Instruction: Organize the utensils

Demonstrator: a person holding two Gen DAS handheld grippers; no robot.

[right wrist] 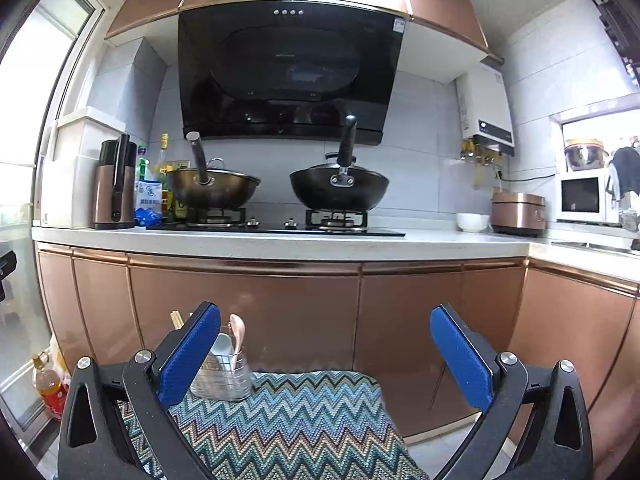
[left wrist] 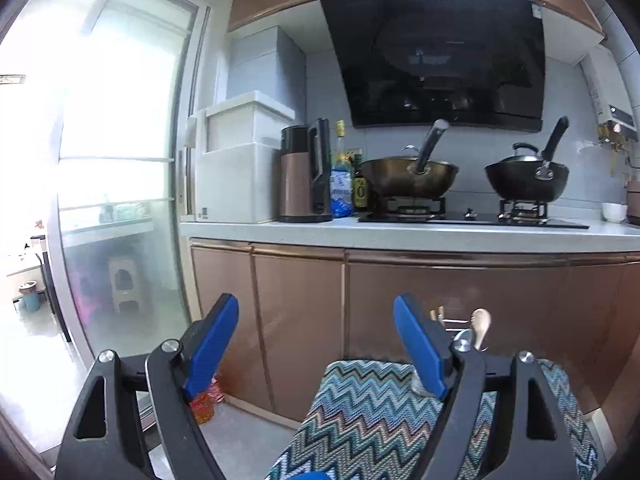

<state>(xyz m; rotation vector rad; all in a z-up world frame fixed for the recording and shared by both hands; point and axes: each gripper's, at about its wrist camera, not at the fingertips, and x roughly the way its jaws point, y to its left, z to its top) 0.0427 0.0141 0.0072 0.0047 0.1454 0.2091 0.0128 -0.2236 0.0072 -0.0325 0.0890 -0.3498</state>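
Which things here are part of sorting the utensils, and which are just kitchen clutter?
Job: wire utensil holder, pale spoon in it, chopsticks, zigzag mat.

Clutter: two woks, kettle, oil bottle, white bowl, rice cooker.

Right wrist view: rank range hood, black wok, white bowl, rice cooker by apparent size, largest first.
1. Range hood, by far the largest.
2. Black wok.
3. Rice cooker.
4. White bowl, smallest.

All four sit at roughly the same depth along the counter, so the order is probably real, though fisheye squeezes the cooker and bowl.
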